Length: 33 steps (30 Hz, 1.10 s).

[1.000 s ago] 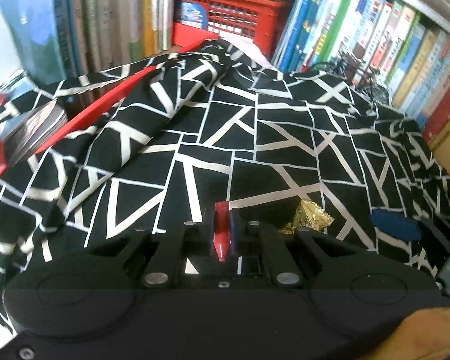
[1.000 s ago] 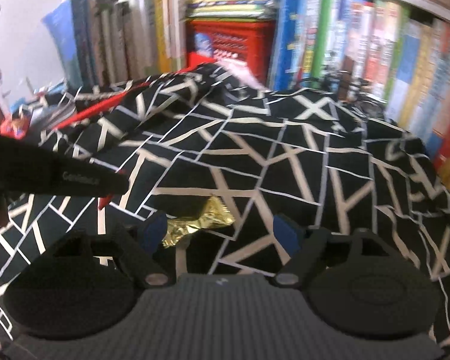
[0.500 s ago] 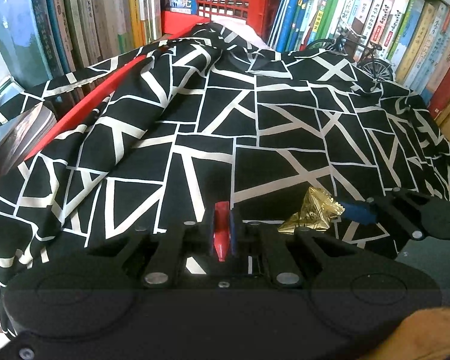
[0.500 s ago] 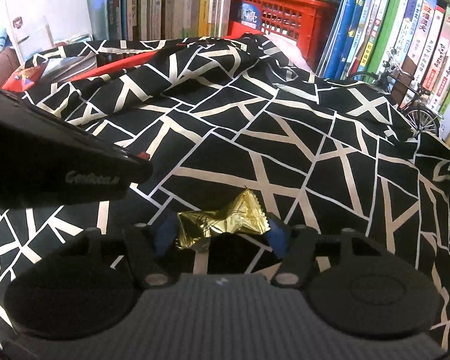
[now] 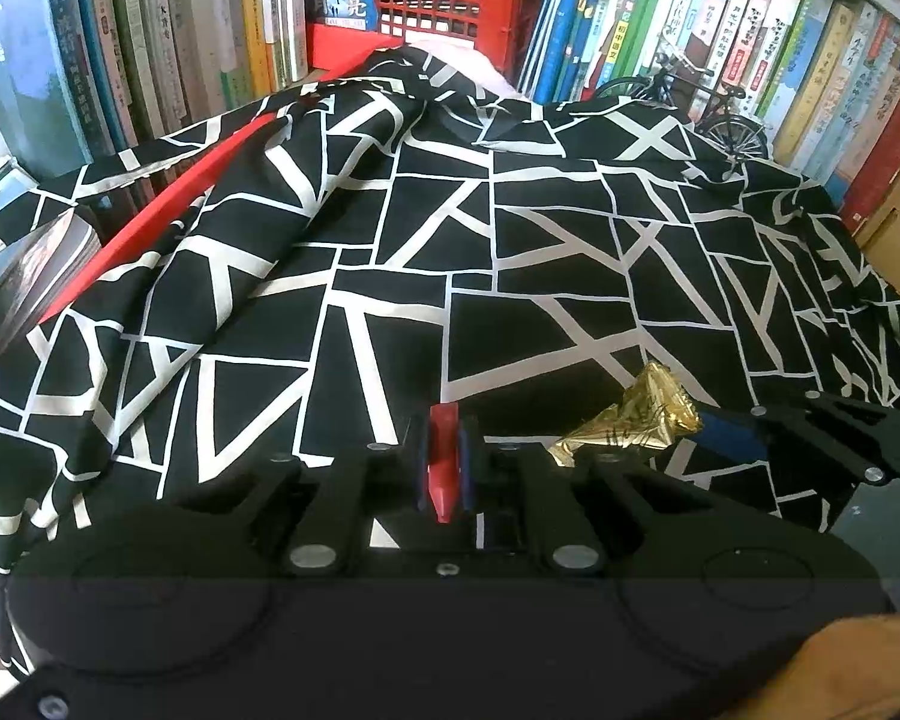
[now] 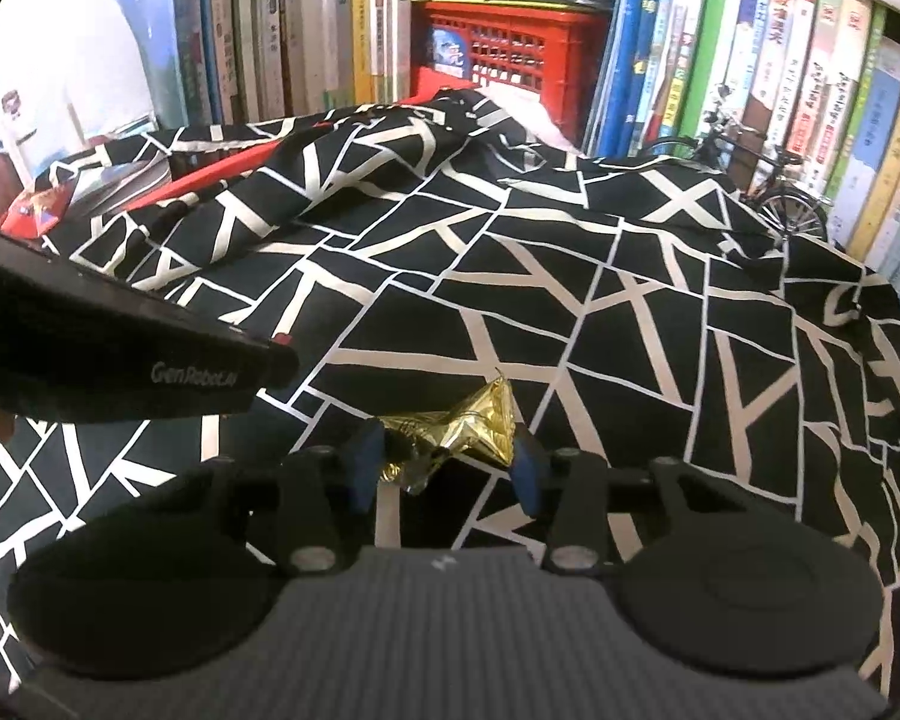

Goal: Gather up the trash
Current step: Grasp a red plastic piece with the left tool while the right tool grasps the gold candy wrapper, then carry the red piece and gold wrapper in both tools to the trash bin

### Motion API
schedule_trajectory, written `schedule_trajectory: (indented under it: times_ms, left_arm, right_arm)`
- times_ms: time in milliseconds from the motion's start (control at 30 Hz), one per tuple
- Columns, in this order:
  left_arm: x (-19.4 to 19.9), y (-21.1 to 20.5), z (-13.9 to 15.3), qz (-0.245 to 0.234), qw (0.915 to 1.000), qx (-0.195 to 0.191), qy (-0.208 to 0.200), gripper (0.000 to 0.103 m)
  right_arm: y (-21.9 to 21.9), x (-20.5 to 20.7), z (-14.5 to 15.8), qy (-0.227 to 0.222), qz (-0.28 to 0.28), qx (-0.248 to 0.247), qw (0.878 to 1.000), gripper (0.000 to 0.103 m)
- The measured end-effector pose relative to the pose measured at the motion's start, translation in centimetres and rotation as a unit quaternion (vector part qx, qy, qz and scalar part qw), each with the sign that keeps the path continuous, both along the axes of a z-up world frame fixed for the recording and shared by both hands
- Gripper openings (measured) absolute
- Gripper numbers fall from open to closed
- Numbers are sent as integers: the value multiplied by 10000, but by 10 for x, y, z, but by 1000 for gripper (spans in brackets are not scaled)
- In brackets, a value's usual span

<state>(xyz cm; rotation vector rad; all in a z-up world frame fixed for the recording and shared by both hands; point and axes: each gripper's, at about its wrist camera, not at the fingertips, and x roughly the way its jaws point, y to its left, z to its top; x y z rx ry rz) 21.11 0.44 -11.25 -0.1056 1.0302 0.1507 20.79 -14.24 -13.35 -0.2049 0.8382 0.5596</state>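
Gold foil wrapper crumpled, lying on black-and-white patterned cloth, near front edge of the scene. Right gripper low over the cloth, blue fingers on either side of the wrapper and closing; wrapper right between them, left pad at its edge, right pad just touching the gold tip. Hard to tell if firmly squeezed yet. In left wrist view, same wrapper seen just right of the left gripper, with the right gripper's blue pad against its far side. Left gripper's fingers narrow, pinched tight on a red strip, thin and upright between the pads. Left gripper's black body also visible at left edge of right wrist view, above the cloth, close beside the wrapper but apart from it.

Cloth draped over a bulky surface, folds bunched toward the back. Red edge poking out under the cloth at left. Red plastic crate at the back, between rows of upright books. Small model bicycle at right, standing at cloth edge in front of the books. Stack of magazines or booklets at far left, partly under the cloth. Bit of a hand at bottom right corner of left wrist view.
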Motion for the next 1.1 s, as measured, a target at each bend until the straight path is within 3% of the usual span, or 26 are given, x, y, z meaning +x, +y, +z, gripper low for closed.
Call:
schedule_trajectory:
  times_ms: [767, 1100]
  left_arm:
    - [-70, -15, 37, -245, 9994, -117, -204, 10]
    - [-145, -21, 76, -491, 9975, -367, -351, 10]
  right_arm:
    - [-25, -67, 43, -212, -597, 75, 9980, 49]
    - [-44, -136, 85, -309, -1180, 193, 9923, 49]
